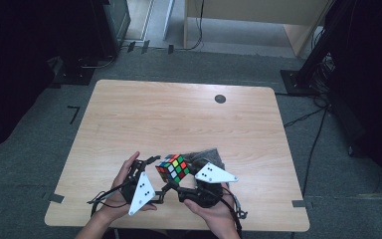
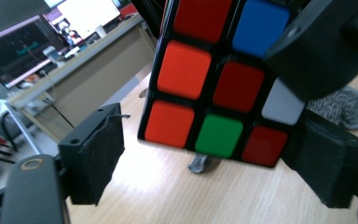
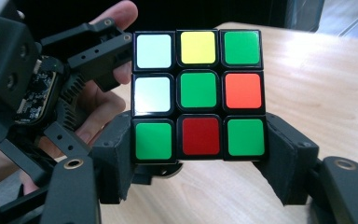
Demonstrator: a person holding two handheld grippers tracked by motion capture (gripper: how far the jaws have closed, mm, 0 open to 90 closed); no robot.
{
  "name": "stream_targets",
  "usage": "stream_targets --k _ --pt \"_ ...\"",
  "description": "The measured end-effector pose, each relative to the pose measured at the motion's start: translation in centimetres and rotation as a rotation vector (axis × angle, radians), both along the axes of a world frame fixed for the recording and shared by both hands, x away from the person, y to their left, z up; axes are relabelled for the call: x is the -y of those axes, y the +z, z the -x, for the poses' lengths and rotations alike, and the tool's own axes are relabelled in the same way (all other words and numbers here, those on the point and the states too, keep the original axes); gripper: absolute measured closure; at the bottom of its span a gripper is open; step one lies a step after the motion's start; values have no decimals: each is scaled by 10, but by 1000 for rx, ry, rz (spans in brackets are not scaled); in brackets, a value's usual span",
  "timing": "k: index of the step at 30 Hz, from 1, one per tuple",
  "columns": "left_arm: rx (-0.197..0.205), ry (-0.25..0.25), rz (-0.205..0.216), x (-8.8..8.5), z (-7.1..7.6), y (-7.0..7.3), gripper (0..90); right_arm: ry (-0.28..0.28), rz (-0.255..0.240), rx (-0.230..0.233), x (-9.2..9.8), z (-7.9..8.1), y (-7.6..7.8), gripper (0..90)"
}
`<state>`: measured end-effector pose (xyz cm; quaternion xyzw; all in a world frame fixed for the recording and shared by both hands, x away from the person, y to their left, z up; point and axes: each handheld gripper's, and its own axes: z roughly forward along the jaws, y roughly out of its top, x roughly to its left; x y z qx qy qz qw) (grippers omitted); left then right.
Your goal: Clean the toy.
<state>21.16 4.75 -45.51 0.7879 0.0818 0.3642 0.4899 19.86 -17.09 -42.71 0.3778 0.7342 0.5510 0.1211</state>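
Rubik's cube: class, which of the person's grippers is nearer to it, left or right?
Right. The right gripper clamps the Rubik's cube's bottom layer between its pads. The left gripper is beside the cube, one pad apart from it.

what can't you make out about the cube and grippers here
- Rubik's cube: left gripper view, top row cut off by the frame edge; a black hand-held gripper part hides its right corner.
- Grey cloth: high view, mostly behind the cube and a grey plate.
- Cube's bottom face: unseen in the right gripper view.
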Motion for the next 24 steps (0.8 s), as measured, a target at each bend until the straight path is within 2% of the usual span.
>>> stream_targets --k 4,6,10,12,15,20,23,24 --pt "26 -18 -27 4 3 -4 273 -4 -7 -52 -1 -2 -1 348" --pt "42 4 -43 6 4 -6 297 -12 -18 -83 -2 -2 -1 347" --pt "19 -12 -29 3 4 -6 338 -11 -31 -109 0 -3 -1 345" --pt "-22 -23 -11 2 2 -5 341 -4 -44 -116 1 -5 -1 337" --pt "-104 -44 41 -2 -3 -2 342 5 -64 -117 3 -7 0 271" --pt "-203 -56 103 -11 -12 -1 342 11 -107 -88 14 -8 5 183" --pt "-278 -61 142 -19 -18 -2 342 -15 -147 -68 25 -9 10 196" --pt "-309 -76 152 -21 -20 -2 342 -28 -155 -59 29 -10 12 198"
